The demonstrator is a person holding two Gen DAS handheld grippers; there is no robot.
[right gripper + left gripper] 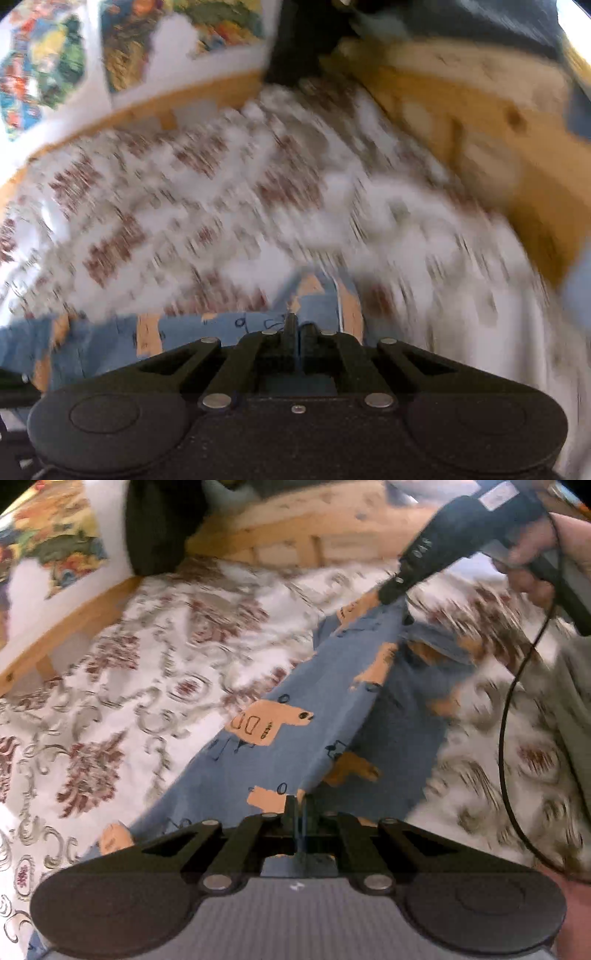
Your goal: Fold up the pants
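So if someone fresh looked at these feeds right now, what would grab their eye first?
Probably the blue pants with orange animal prints, stretched taut across the middle of the floral bedspread. They run between the left gripper at the near end and the right gripper at the far end, both shut on the cloth. The right wrist view is heavily motion-blurred.

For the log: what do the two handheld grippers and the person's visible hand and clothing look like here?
Both are black linkage grippers with silver pivot pins and round black discs either side. The left gripper has a grey ribbed body with a small white mark; the right gripper has a dark speckled body, a white label and a thin black cable. The hand holding it is bare; a grey garment shows beside it.
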